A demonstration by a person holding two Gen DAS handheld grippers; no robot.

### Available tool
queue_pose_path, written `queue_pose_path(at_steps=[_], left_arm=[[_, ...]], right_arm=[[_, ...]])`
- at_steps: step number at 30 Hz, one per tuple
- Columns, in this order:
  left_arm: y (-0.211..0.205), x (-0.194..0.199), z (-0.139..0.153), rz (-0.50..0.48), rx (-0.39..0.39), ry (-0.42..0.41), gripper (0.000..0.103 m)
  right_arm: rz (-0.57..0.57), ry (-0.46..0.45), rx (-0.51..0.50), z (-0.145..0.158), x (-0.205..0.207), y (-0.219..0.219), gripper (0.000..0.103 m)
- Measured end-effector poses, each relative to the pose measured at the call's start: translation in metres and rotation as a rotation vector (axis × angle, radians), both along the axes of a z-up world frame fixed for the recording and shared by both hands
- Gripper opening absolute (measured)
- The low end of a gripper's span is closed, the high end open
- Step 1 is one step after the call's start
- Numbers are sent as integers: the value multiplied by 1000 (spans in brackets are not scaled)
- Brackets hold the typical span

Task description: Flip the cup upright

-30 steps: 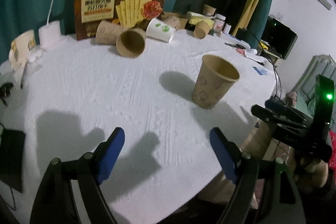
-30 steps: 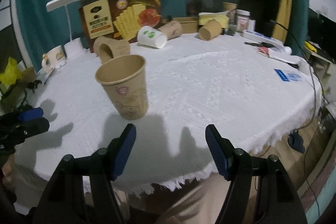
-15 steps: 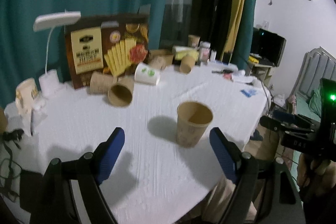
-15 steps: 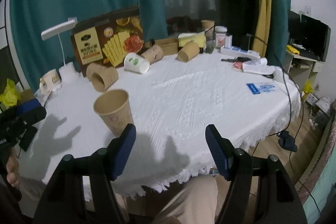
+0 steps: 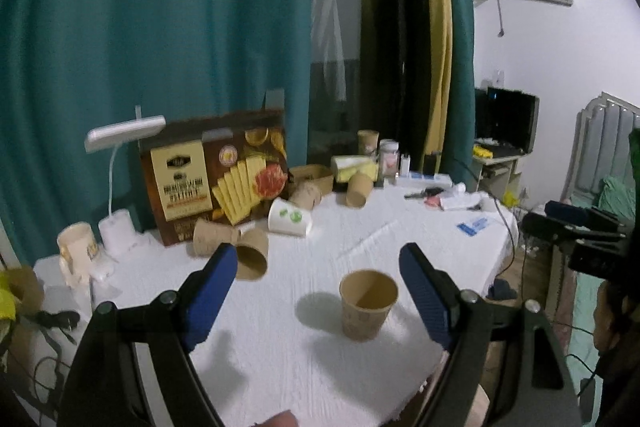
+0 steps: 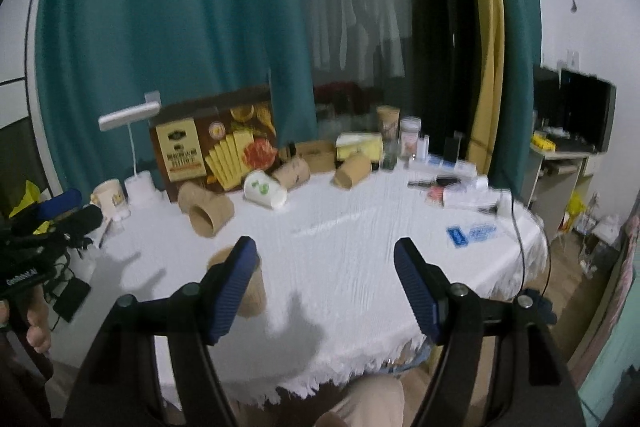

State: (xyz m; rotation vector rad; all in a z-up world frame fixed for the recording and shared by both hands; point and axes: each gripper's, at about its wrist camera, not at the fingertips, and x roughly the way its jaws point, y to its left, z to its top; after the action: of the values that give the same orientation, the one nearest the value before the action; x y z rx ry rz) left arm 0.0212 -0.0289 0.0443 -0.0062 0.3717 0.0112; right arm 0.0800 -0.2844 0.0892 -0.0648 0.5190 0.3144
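So the brown paper cup (image 5: 368, 303) is standing mouth-up on the white worktop (image 5: 280, 347), near the front edge. The left hand-held gripper (image 5: 316, 291) is spread with nothing in it, and the cup sits just ahead between its fingers. The right hand-held gripper (image 6: 326, 287) has just been opening, empty too; the cup is off to its left. Looks basically done; the left hand's nearer.

At the back of the table (image 5: 360, 235) we see a brown cracker box (image 5: 216, 183) standing against the teal curtain (image 5: 160, 27), a white desk lamp (image 5: 120, 163) beside it, and a blue card (image 6: 472, 233) lying near the right edge.
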Motion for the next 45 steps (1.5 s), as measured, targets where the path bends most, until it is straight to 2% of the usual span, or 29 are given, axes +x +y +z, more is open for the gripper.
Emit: queue_pose_path(at_steps=[2, 6, 10, 15, 45], left_arm=[[1, -5, 7, 2, 2, -30, 83], [8, -11, 18, 3, -23, -76, 85], [15, -12, 18, 22, -29, -87, 96], [20, -14, 17, 29, -27, -97, 102], [20, -11, 9, 23, -21, -73, 103]], right_arm=[[4, -34, 0, 11, -8, 2, 71], [19, -88, 7, 26, -18, 10, 81], [28, -76, 2, 24, -18, 17, 81], [41, -65, -9, 19, -15, 26, 82], [55, -51, -11, 6, -11, 33, 83]])
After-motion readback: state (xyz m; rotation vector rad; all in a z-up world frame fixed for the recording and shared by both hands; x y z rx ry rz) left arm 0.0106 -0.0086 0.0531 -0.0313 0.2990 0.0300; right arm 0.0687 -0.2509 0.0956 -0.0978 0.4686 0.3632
